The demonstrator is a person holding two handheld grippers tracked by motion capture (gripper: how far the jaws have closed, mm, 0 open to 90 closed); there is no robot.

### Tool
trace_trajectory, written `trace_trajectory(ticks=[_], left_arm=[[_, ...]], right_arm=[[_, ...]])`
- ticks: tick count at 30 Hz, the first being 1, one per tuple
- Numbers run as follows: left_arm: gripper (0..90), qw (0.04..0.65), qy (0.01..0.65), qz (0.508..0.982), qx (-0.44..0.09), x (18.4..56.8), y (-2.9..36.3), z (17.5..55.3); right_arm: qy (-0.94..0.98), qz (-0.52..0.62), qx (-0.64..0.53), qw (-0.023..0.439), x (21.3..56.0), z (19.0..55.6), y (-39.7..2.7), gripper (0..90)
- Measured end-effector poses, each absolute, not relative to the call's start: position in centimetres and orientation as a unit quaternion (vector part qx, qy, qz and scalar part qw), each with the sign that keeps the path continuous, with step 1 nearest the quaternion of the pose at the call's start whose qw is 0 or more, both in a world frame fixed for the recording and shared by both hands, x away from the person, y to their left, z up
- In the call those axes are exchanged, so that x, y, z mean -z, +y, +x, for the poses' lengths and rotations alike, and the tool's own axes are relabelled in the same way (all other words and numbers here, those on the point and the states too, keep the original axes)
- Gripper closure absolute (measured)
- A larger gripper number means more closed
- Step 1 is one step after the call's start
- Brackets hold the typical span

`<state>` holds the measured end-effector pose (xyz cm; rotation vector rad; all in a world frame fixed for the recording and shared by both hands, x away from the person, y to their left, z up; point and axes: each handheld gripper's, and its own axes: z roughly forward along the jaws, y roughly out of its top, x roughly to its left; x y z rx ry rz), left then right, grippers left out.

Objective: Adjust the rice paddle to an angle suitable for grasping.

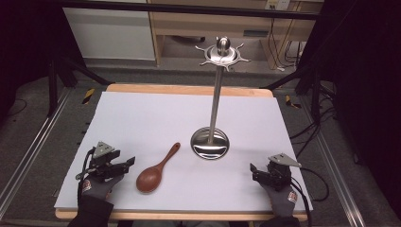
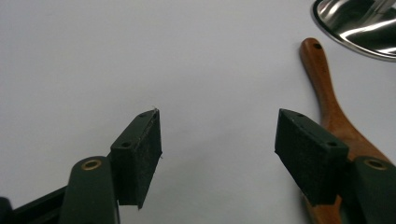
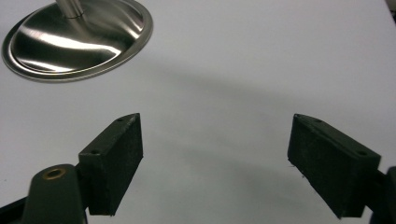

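- Fingers (image 2: 140, 154) of the left gripper (image 1: 124, 165) stand wide apart, nothing between them; the right gripper (image 1: 255, 172) also gapes wide over bare tabletop (image 1: 142, 118).
- Steel stand (image 1: 215, 94) rises ahead, between both grippers.
- Wooden spoon (image 1: 156, 171) lies just beside the left gripper's right finger, untouched.

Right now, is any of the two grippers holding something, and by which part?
Nothing is held. The left gripper and the right gripper both have open jaws over bare table; the wooden spoon lies untouched beside the left one.
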<state>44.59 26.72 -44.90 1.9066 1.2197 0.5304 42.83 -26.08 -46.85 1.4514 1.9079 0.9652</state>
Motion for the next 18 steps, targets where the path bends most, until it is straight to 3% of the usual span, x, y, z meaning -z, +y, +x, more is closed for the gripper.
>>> trace_trajectory(ticks=[18], left_arm=[[28.5,0.387,0.447,0.785,-0.186,43.2,24.5,43.9]], right_arm=[[0.719,0.541,-0.34,0.273,47.1,42.9,-25.8,15.9]])
